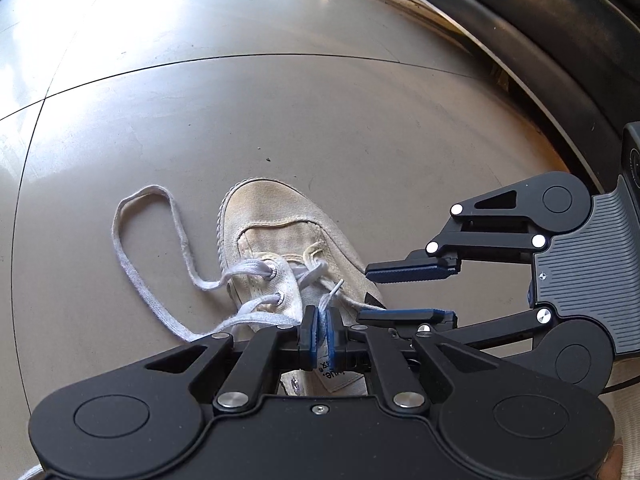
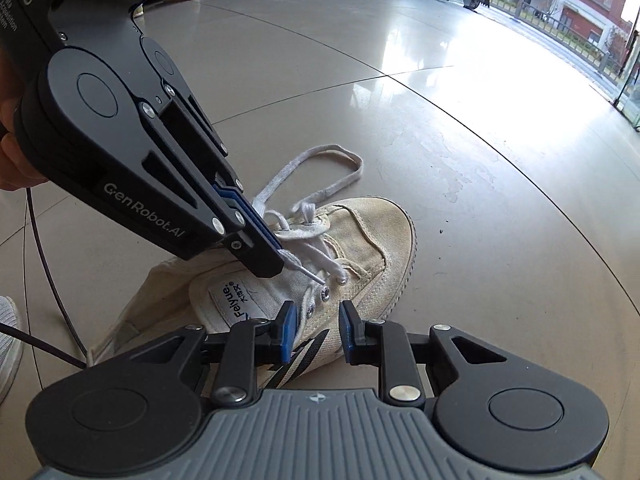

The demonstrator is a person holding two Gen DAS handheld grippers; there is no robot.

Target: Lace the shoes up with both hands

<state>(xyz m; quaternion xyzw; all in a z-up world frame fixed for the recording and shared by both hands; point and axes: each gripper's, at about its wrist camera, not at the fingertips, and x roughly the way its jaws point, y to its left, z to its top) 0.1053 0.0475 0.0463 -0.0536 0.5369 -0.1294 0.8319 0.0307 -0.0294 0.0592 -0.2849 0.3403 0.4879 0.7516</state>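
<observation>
Canvas, cream and scuffed, makes up the shoe (image 2: 352,256), which lies on the grey tiled floor (image 2: 460,128) near a tile joint, well clear of any wall. White lace (image 1: 256,270) is threaded through the front eyelets only; one long end loops loose on the floor beside the toe. Left gripper (image 2: 276,258) has its jaws clamped on the lace tip (image 2: 314,276), aimed at the next open eyelet (image 2: 326,291). Right gripper (image 2: 314,332) hovers beside the shoe's side, jaws narrowly apart and holding nothing. Judged step: threading mid-way up. Next move calls for steady, fine aim of the tip into the eyelet. Floor is glossy and reflective; glazing shows buildings outside.
</observation>
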